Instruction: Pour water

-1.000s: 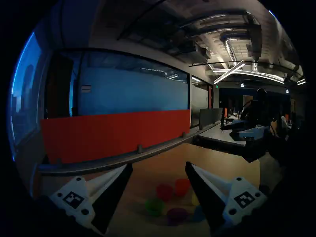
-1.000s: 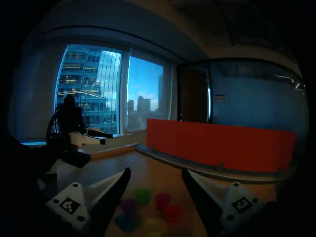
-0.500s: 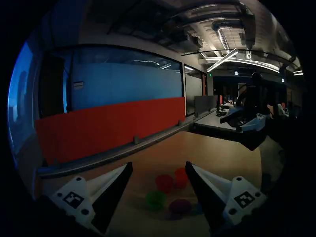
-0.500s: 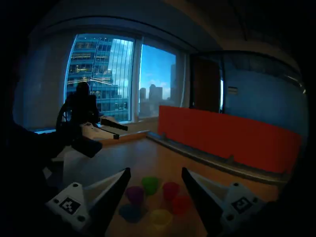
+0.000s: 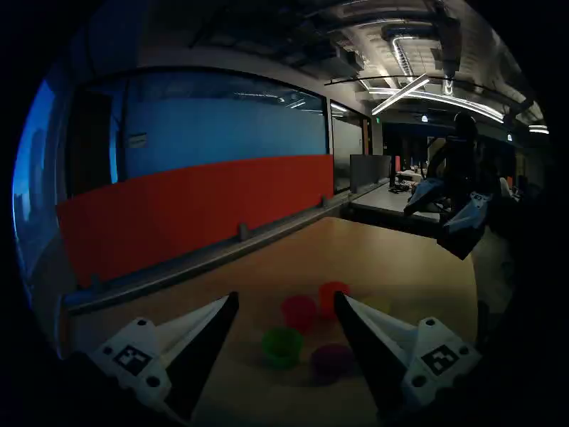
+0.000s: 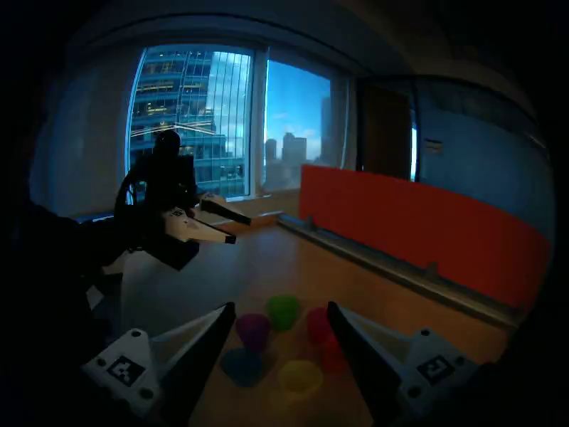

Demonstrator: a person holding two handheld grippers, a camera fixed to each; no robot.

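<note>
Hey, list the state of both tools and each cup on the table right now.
Left tool: open, holding nothing.
Right tool: open, holding nothing.
Green cup: upright, untouched.
Purple cup: upright, untouched.
Blue cup: upright, untouched.
Yellow cup: upright, untouched.
Red cups: two, upright, side by side.
Contents of every cup: too dark to tell.

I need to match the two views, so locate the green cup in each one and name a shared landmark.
Left gripper view: green cup low centre, left of the purple cup.
Right gripper view: green cup low centre, the farthest cup, right of the purple cup.
Shared landmark: the red partition behind the cups.
</note>
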